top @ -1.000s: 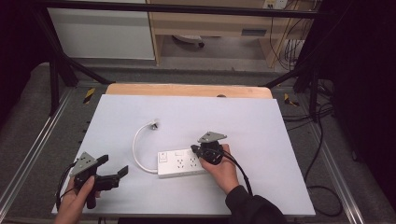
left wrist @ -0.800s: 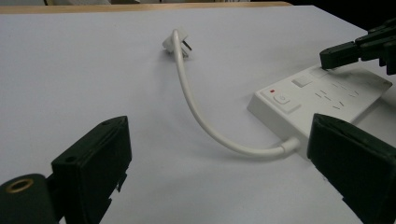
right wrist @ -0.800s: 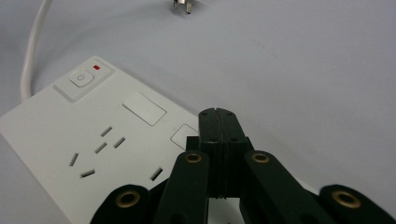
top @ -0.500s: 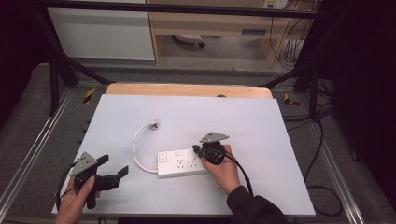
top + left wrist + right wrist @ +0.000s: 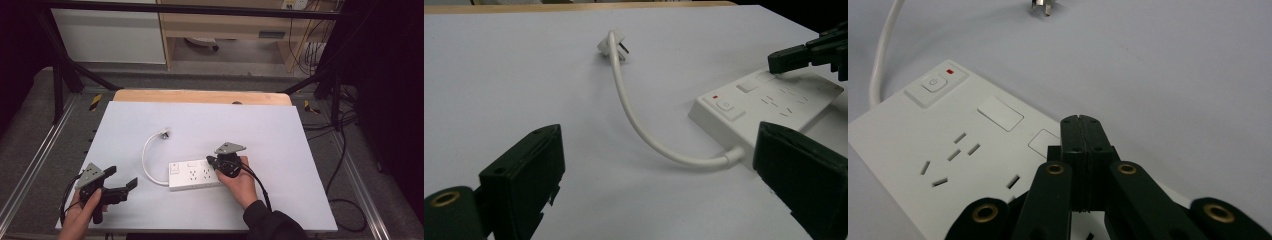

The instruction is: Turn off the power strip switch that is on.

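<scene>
The left claw (image 5: pixel 121 186) sits low at the near left, held in the person's left hand (image 5: pixel 82 212), jaws spread wide. The right claw (image 5: pixel 212 161), in the right hand (image 5: pixel 241 182), has its jaws pressed together.

In the right gripper view, the right tongs (image 5: pixel 1082 135) sit in front of the near part of the white power strip (image 5: pixel 943 145), so the sockets under them are covered. The strip is cut off at the bottom and left edges. The plug (image 5: pixel 1040 6) is cut off at the top edge, with just its metal pins showing.

In the left gripper view, the left tongs (image 5: pixel 664 185) run off the bottom edge, and one jaw hides the strip's near corner.

In the high view, the person's right hand (image 5: pixel 241 184) covers the strip's right end. The marks on the strip's buttons are too small to read.
</scene>
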`<state>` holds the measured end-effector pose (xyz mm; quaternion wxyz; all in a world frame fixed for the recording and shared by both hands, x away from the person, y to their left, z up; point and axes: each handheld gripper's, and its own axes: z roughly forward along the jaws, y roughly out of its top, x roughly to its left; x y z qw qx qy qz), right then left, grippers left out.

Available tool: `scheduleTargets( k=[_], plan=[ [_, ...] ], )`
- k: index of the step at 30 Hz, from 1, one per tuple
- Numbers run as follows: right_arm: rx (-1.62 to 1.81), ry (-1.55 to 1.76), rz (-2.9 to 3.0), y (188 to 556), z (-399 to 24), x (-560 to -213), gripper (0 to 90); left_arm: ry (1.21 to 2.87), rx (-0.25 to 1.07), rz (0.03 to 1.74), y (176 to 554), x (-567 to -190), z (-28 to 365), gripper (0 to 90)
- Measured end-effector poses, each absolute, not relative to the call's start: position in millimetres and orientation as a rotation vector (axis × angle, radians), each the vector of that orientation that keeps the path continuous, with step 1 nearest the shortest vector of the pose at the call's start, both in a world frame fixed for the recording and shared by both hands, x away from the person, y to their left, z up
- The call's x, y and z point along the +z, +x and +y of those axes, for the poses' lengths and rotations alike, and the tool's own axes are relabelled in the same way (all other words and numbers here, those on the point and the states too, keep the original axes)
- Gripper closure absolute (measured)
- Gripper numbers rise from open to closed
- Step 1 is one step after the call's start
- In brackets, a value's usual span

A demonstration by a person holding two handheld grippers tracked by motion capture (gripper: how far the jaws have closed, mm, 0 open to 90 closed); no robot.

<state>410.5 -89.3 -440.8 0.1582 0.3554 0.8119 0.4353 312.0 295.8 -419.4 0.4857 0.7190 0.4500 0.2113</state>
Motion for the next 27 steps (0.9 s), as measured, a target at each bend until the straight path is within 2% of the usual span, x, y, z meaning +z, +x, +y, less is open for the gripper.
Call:
scheduleTargets(
  k=[27],
  plan=[
    [1.257, 1.027, 2.316, 409.8, -89.8, -441.8, 90.0, 1.753, 0.513, 1.092, 312.0, -419.4, 295.7, 6.3]
  ],
)
